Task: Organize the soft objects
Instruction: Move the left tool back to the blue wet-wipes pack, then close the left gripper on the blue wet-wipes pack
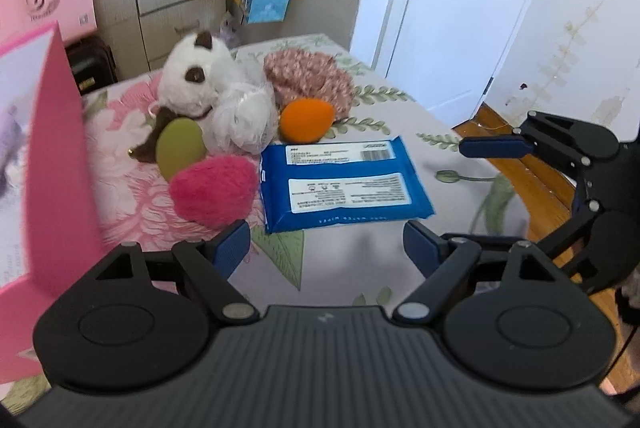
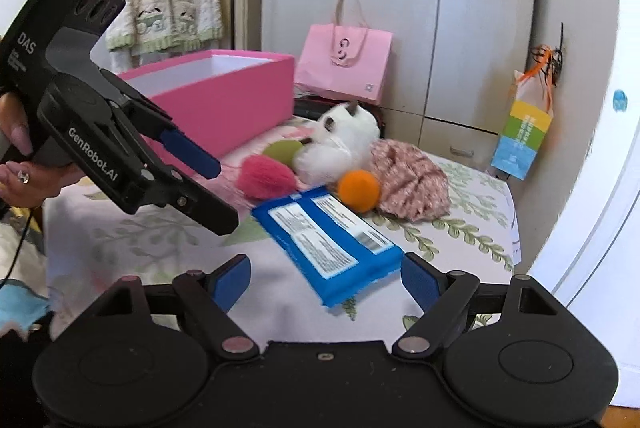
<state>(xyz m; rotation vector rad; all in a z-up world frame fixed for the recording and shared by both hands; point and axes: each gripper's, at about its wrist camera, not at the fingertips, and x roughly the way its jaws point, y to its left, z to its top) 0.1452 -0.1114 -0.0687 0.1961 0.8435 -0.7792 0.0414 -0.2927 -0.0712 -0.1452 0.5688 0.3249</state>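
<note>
On the flowered bedspread [image 1: 360, 260] lies a blue wipes pack [image 1: 344, 184]. Behind it are a fuzzy pink heart [image 1: 212, 188], a green egg [image 1: 180, 146], an orange egg [image 1: 306, 120], a white plush toy [image 1: 196, 76], a white mesh bundle [image 1: 244, 120] and a pink knitted hat [image 1: 308, 76]. My left gripper [image 1: 326, 248] is open just short of the pack, with nothing between its pads. My right gripper [image 2: 326, 280] is open, with the near end of the wipes pack [image 2: 332, 236] between its tips, unpressed. The right gripper's pad [image 1: 496, 147] shows at the right edge.
An open pink box [image 2: 224, 108] stands on the bed to the left, close beside my left gripper [image 2: 222, 194]. A pink paper bag [image 2: 344, 68] and wardrobes are behind. A colourful bag [image 2: 524, 132] hangs at right. The bed edge drops to a wooden floor [image 1: 520, 168] by a white door [image 1: 460, 8].
</note>
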